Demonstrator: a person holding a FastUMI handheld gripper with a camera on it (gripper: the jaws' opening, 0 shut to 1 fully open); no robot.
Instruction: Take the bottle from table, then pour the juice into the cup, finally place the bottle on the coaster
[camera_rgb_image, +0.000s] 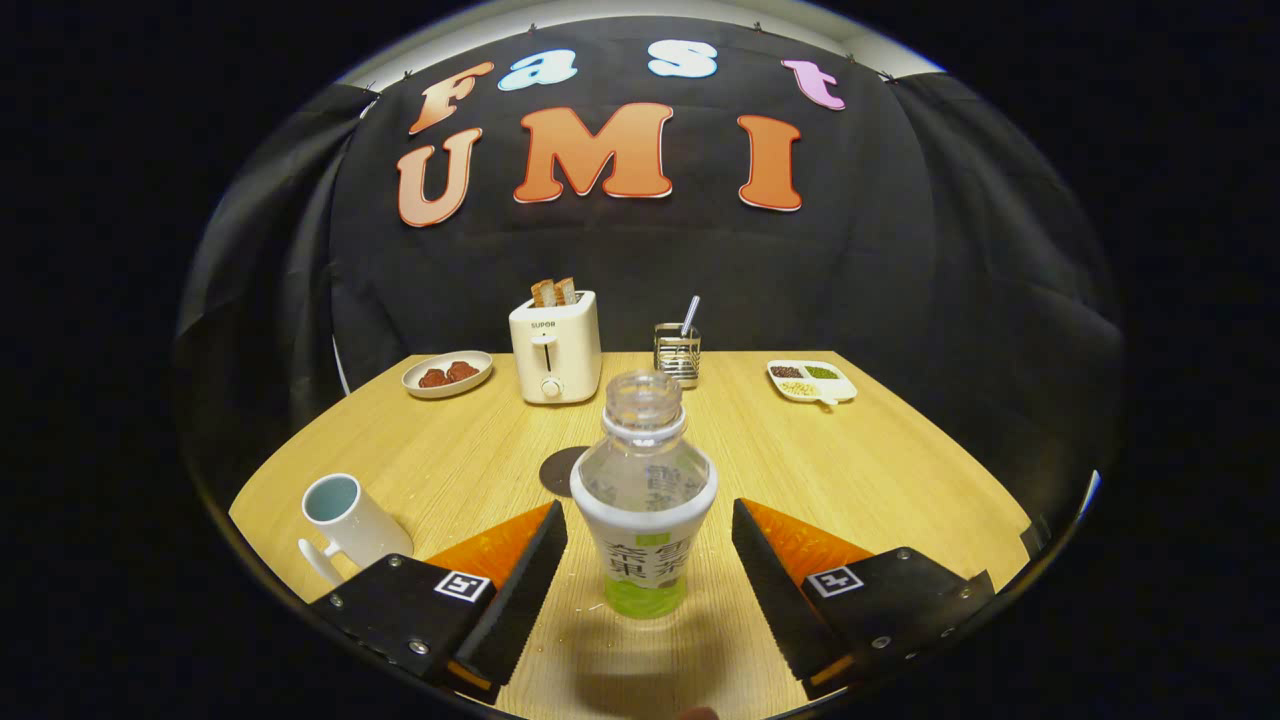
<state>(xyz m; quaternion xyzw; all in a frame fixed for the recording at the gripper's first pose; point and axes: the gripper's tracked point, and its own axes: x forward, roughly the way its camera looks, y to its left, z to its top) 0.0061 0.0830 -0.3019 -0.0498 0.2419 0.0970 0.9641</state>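
The bottle (644, 500) stands upright on the wooden table (880, 470) between the two fingers of the gripper (648, 535), uncapped, clear above its label with a little green liquid at the base. The jaws are spread wide, with a gap on each side of the bottle, so neither finger touches it and nothing is held. Off to the left of the left finger, close beside it, sits the white cup (345, 525), tilted in the fisheye, its handle toward the camera and its inside pale blue. Farther back on the left lies a small plate (447, 374) with dark reddish pieces of food. Beyond the fingers, behind the bottle and partly hidden by it, is the dark round coaster (560, 470). Well beyond that stands a cream toaster (555, 347) with two slices of bread showing in the slots, and just to its right a metal holder (678, 354) with a utensil handle sticking up. Far beyond the right finger rests a white divided dish (811, 382) with small heaps of grains.
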